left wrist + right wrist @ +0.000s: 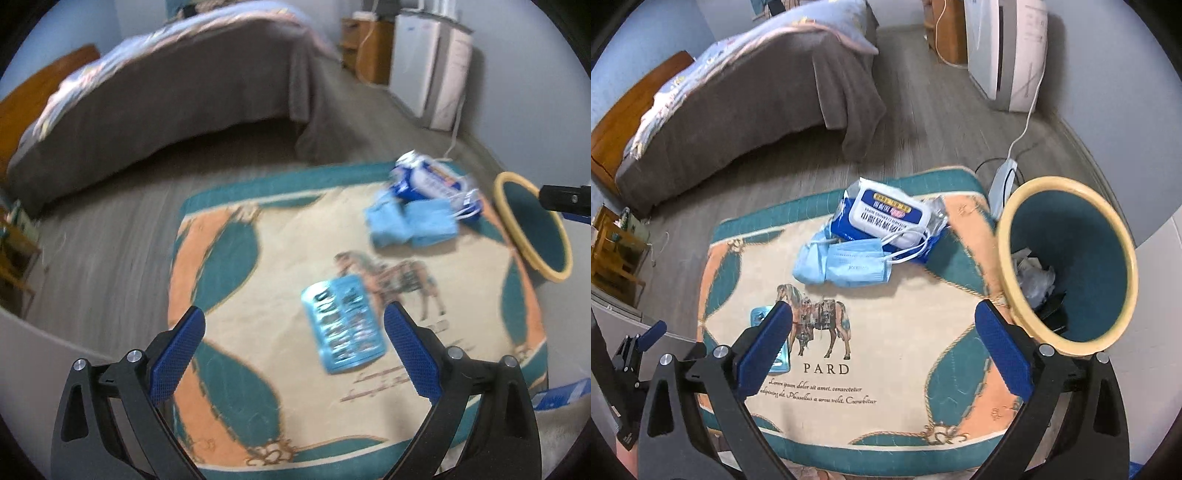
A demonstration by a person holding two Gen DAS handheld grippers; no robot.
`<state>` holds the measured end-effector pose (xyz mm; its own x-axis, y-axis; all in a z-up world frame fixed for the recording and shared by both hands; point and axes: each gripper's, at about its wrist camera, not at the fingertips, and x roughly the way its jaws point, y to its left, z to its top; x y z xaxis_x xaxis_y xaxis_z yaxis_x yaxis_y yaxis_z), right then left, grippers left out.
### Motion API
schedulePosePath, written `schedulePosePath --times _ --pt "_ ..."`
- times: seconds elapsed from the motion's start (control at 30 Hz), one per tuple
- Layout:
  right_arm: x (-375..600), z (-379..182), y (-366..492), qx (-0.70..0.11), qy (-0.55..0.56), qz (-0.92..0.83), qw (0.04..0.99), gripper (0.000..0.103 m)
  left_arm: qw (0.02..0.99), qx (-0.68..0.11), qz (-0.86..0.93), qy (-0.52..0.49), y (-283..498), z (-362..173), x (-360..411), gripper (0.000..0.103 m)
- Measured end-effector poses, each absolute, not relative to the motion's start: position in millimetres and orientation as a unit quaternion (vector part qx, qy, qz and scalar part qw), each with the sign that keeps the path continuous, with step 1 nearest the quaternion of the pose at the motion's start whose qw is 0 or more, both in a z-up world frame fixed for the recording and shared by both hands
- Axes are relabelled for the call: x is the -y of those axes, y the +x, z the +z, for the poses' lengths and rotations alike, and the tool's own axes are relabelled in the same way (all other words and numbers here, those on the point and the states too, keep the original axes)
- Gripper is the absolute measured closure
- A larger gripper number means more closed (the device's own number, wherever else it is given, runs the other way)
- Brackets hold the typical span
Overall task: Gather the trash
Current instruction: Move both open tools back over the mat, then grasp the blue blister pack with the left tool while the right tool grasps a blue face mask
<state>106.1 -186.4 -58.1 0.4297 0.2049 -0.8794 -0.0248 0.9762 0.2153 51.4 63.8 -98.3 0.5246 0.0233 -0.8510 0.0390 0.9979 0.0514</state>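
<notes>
Since the blister pack (342, 326) lay flat on the rug (280, 236) just ahead of my left gripper (294, 345), I judged it light, thin and slippery, best pinched by one raised edge. The soft masks (846, 266) touched the wipes pack (886, 218) farther off. Both my left and right gripper (882, 345) hung with fingers apart, holding nothing. Only the right view showed crumpled trash inside the bin (1123, 236).

Soft, even indoor light filled both views, casting faint shadows. The left wrist view was smeared by motion blur; the right was sharper, its mat (849, 369) lettering readable. Fisheye distortion bent the edges, with dark vignetted corners.
</notes>
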Motion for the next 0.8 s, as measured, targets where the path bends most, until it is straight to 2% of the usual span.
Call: schedulePosePath --times 0.23,0.47,0.8 --pt "150.9 -83.9 131.3 -0.55 0.032 0.078 0.831 0.006 0.851 -0.524 0.007 0.026 60.0 -136.6 -79.1 0.007" --pt "136.0 -104.6 148.0 -0.565 0.02 0.088 0.82 0.006 0.835 -0.55 -0.002 0.005 66.9 -176.3 -58.7 0.007" --pt "191.1 -104.2 164.9 -0.542 0.055 0.041 0.838 0.006 0.826 -0.561 -0.023 0.049 84.4 -207.8 -17.2 0.007"
